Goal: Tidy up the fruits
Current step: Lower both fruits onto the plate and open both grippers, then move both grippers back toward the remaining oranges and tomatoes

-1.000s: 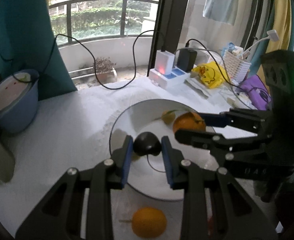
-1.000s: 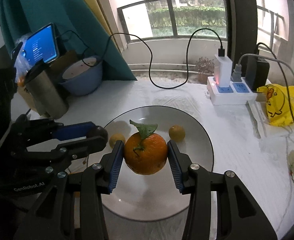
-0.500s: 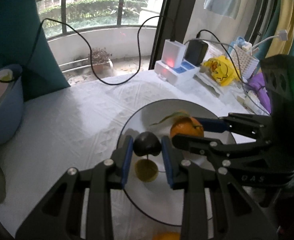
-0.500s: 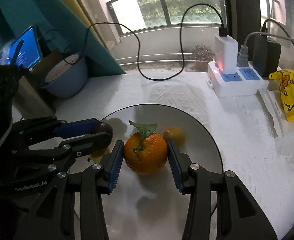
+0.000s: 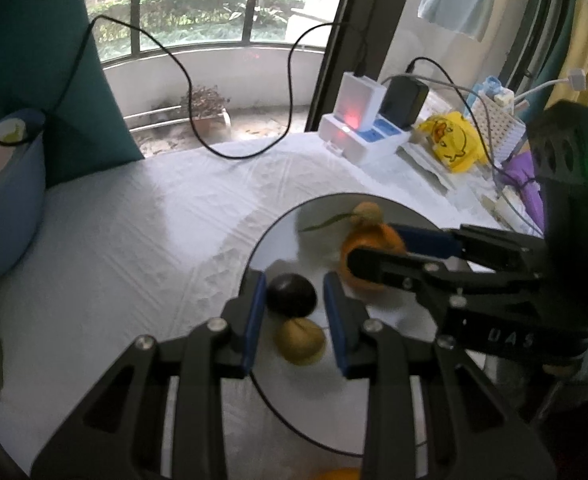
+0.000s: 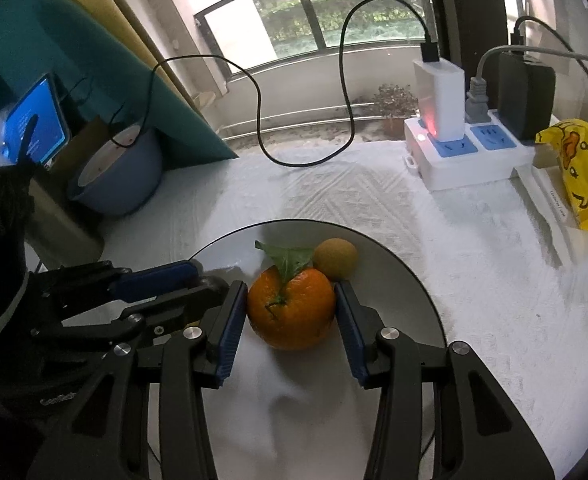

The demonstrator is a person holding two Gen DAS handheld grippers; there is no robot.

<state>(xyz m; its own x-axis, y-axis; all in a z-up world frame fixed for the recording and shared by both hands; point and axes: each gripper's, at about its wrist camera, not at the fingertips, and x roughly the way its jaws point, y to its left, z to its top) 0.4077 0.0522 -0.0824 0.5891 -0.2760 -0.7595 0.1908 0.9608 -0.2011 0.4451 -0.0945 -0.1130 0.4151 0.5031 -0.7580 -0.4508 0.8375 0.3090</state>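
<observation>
Pretty tight over the plate (image 6: 421, 296) right now. The left gripper (image 5: 292, 300) and right gripper (image 6: 292, 312) sit side by side above it, nearly touching, so nothing gets between them. A small yellow fruit (image 6: 335, 259) sits just behind the orange (image 6: 292, 314), blocking a push forward there, and another yellowish one (image 5: 299, 340) lies under the left jaws. The white surface (image 6: 473, 300) to the right of the plate is wide open. Further back it gets crowded: power strip (image 6: 465, 156) with chargers, a looping black cable (image 6: 262, 120), a blue bowl (image 6: 114, 176) on the left, a yellow bag (image 6: 581, 172) on the right.
</observation>
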